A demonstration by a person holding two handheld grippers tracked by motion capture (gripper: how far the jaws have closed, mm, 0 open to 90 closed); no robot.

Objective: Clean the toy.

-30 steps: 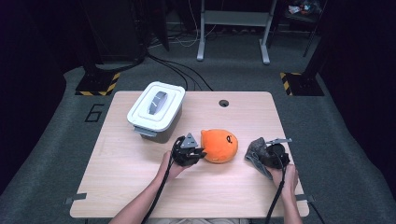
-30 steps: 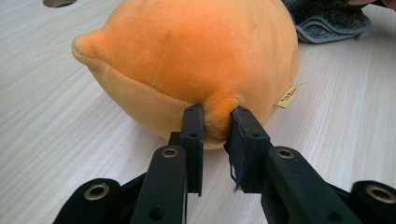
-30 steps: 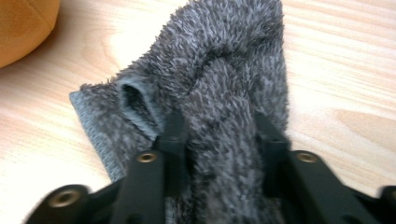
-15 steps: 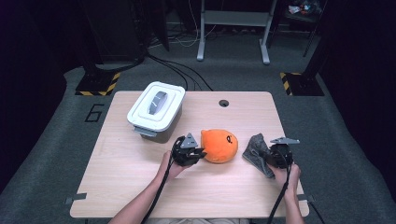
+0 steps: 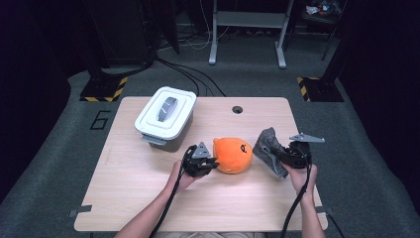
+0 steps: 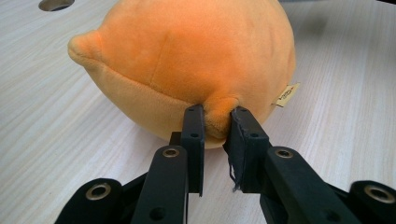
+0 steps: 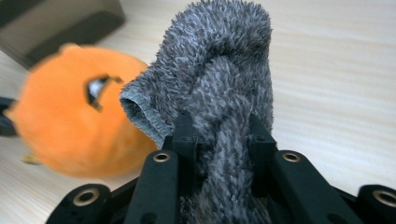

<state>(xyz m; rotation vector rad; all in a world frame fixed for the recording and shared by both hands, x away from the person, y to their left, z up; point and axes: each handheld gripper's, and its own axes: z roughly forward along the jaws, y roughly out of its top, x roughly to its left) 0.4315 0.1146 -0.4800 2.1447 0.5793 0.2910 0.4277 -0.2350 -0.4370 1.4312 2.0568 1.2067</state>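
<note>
Orange plush (image 6: 187,60) nub pinched by left gripper (image 6: 215,122) fingers; right gripper (image 7: 219,130) clamps grey sock (image 7: 219,70) — face side seen.

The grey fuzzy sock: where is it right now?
In the high view the grey fuzzy sock is clamped in the right gripper, at the table's right side, just right of the orange plush toy.

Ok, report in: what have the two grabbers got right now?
Left gripper pinching orange plush toy. Right gripper clamped on grey fuzzy sock, off the table. Nothing in the way.

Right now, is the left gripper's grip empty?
No, the left gripper has its jaws pinched on a small nub of the orange plush toy.
</note>
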